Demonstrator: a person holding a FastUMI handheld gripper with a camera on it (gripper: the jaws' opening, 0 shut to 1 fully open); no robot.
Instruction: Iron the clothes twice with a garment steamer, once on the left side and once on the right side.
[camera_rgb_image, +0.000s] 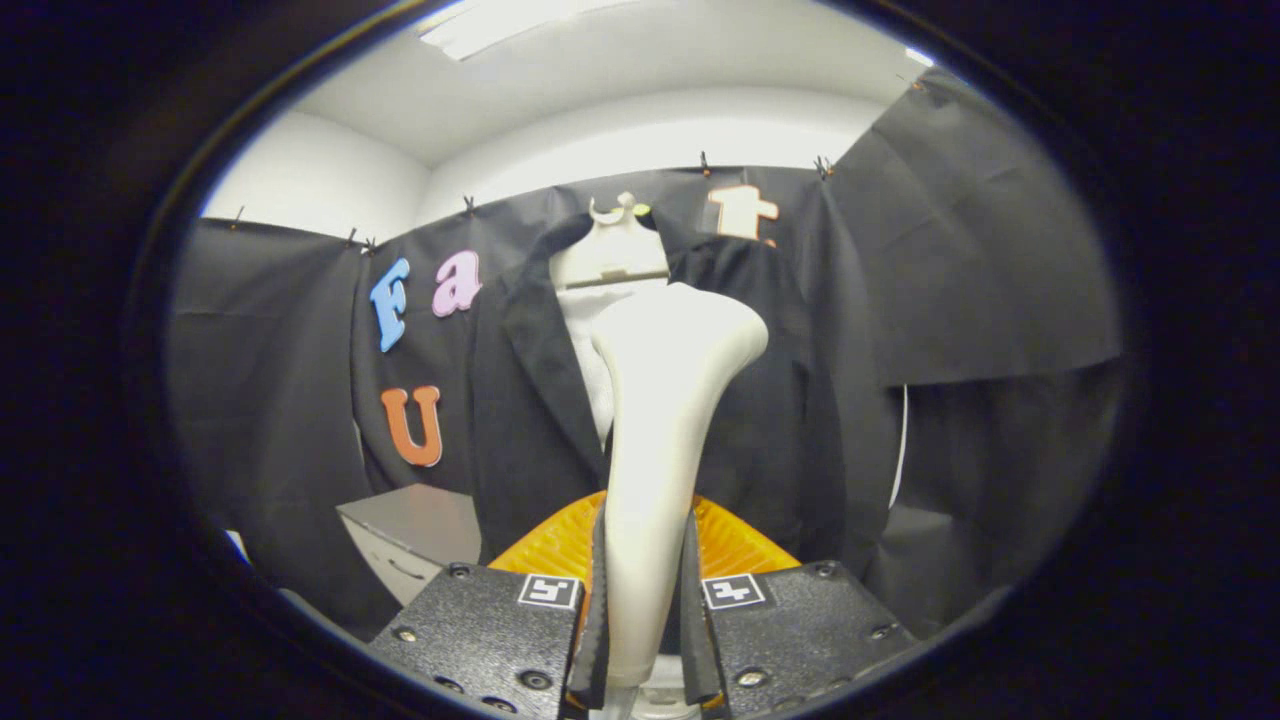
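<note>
The gripper is clenched on the handle of the white garment steamer, both fingers pressing its sides. The steamer rises toward 12 o'clock, its head against the black jacket, which hangs on a white hanger beyond the fingers. A grey cabinet sits at 10 o'clock of the gripper.

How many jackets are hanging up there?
1. The dark jacket hangs on a white hanger against the booth wall, just beyond the white steamer that the gripper holds between its jaws. Another could hide behind the steamer.
</note>
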